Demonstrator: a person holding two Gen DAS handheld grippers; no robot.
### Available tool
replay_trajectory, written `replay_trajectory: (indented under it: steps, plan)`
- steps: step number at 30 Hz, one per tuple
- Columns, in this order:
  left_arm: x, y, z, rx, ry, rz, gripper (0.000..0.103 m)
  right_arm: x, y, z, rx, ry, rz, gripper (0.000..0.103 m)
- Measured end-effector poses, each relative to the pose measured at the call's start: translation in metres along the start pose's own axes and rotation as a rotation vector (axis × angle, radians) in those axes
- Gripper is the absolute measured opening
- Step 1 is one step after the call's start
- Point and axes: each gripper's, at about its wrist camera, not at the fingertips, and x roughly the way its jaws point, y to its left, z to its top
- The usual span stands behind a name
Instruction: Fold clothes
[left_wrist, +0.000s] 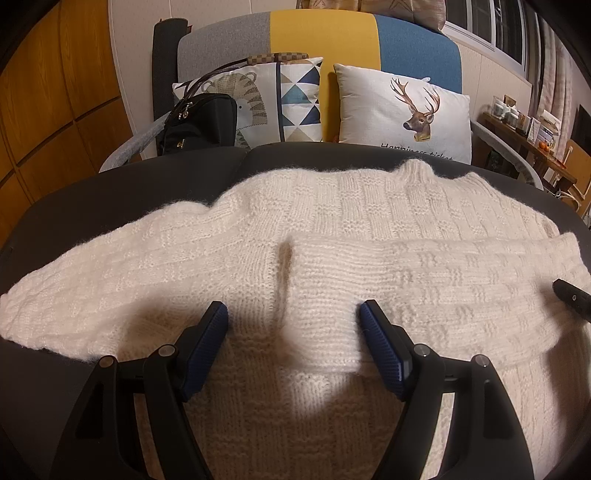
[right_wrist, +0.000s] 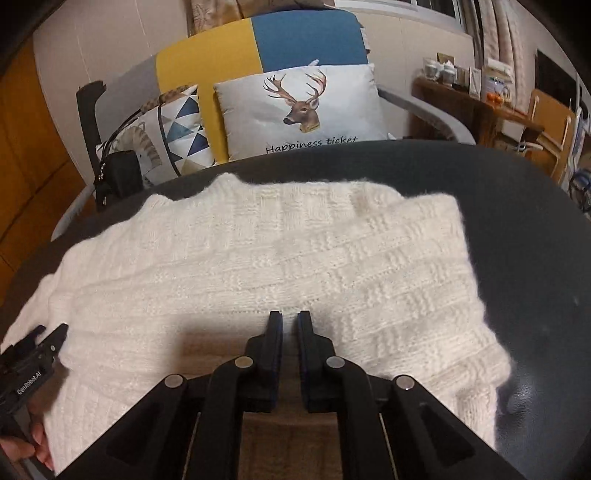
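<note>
A white knitted sweater (left_wrist: 332, 218) lies flat on a dark round table (left_wrist: 74, 206), collar toward the sofa. One sleeve (left_wrist: 424, 273) is folded across the body, its ribbed cuff near the middle. The other sleeve (left_wrist: 85, 280) stretches out to the left. My left gripper (left_wrist: 291, 310) is open, just above the sweater, its blue pads either side of the cuff's near corner. My right gripper (right_wrist: 290, 317) is shut over the sweater (right_wrist: 258, 258) with nothing visible between its fingers. Its tip (left_wrist: 570, 297) shows at the left wrist view's right edge. The left gripper (right_wrist: 33, 354) and a hand (right_wrist: 26, 446) show at lower left.
Behind the table (right_wrist: 517, 221) stands a grey, yellow and blue sofa (left_wrist: 325, 40) with a deer pillow (left_wrist: 406, 110), a patterned pillow (left_wrist: 280, 99) and a black bag (left_wrist: 199, 122). A wooden shelf (right_wrist: 476, 107) with small items stands at the right.
</note>
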Motion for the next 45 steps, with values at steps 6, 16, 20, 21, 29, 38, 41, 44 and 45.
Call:
replay_trajectory:
  steps: [6, 16, 20, 21, 29, 38, 41, 44, 45]
  plan:
    - [0.000, 0.001, 0.001, -0.002, 0.001, -0.003, 0.076, -0.023, 0.022, -0.003, -0.002, -0.066, 0.057, 0.014]
    - [0.000, 0.004, 0.002, -0.014, 0.002, -0.017, 0.076, -0.015, 0.118, -0.004, -0.160, -0.047, 0.298, 0.014]
    - [0.000, 0.006, 0.002, -0.026, 0.001, -0.030, 0.077, 0.003, 0.141, -0.007, -0.144, -0.002, 0.337, 0.014]
    - [0.001, 0.006, 0.002, -0.027, 0.004, -0.029, 0.076, 0.010, 0.144, -0.008, -0.142, 0.018, 0.329, 0.014]
    - [-0.001, 0.014, 0.003, -0.070, 0.002, -0.071, 0.077, 0.023, 0.143, -0.014, -0.120, 0.048, 0.303, 0.011]
    - [-0.034, 0.086, -0.004, -0.222, -0.007, -0.127, 0.078, 0.024, 0.151, -0.015, -0.171, 0.029, 0.250, 0.011]
    - [-0.045, 0.139, -0.011, -0.347, -0.017, -0.111, 0.078, 0.023, 0.151, -0.016, -0.176, 0.026, 0.244, 0.011]
    - [-0.055, 0.191, -0.017, -0.473, -0.026, -0.095, 0.078, 0.022, 0.153, -0.017, -0.190, 0.020, 0.230, 0.011]
    - [-0.058, 0.208, -0.020, -0.514, -0.030, -0.090, 0.078, 0.022, 0.154, -0.017, -0.195, 0.019, 0.225, 0.011]
